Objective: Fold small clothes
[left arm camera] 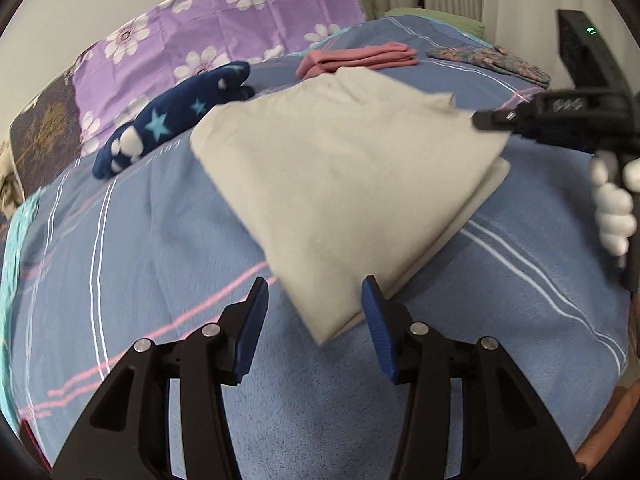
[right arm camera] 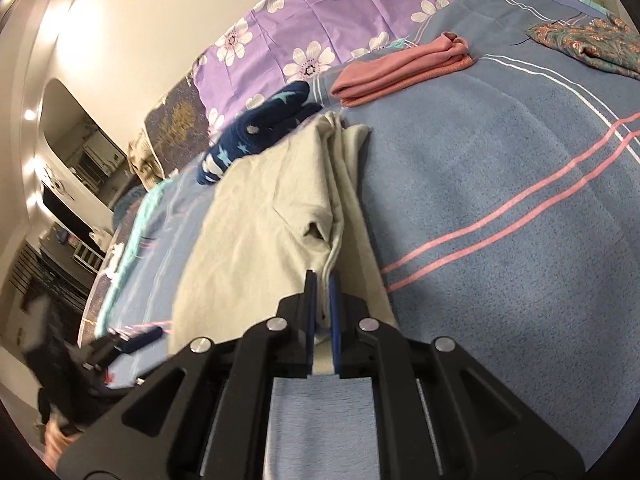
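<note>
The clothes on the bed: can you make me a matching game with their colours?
Things:
1. garment nearest the left gripper
2. folded pile
3. starry garment
4. crumpled garment

Colours:
A. pink
B. floral pattern
C. cream
D. navy blue

Pairs: 1-C, 2-A, 3-D, 4-B

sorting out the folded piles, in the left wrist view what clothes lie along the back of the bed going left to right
navy star-print garment → pink folded garment → floral patterned garment
</note>
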